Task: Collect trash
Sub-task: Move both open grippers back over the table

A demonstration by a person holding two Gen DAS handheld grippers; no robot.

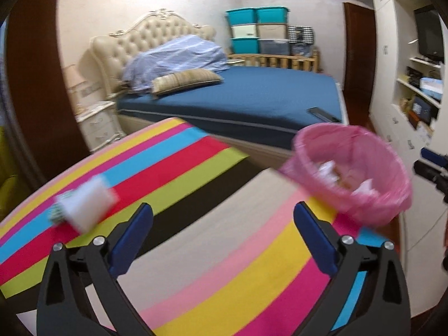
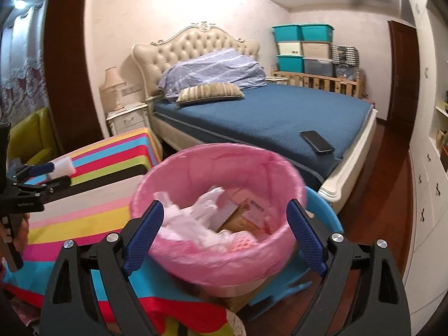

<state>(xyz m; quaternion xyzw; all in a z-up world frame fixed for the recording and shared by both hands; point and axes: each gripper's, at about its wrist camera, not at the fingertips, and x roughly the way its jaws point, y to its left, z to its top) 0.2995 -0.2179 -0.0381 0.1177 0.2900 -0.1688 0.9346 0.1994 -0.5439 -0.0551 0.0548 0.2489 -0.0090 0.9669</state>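
A white packet of trash (image 1: pixel 84 205) lies on the striped tablecloth (image 1: pixel 212 252), left of my left gripper (image 1: pixel 224 218), which is open and empty over the cloth. The bin with a pink liner (image 1: pixel 355 173) stands at the table's right end and holds crumpled paper and a small carton. In the right wrist view my right gripper (image 2: pixel 225 214) is open and empty just above the bin (image 2: pixel 224 254). My left gripper (image 2: pixel 56 173) shows at the far left there, with the white packet (image 2: pixel 63 166) seen beside its fingers.
A bed with a blue cover (image 2: pixel 268 117) stands behind the table, with a black phone (image 2: pixel 316 140) on its near corner. A nightstand with a lamp (image 2: pixel 126 117) is at the left. Stacked storage boxes (image 2: pixel 302 47) are at the back, white cupboards (image 2: pixel 431 184) at the right.
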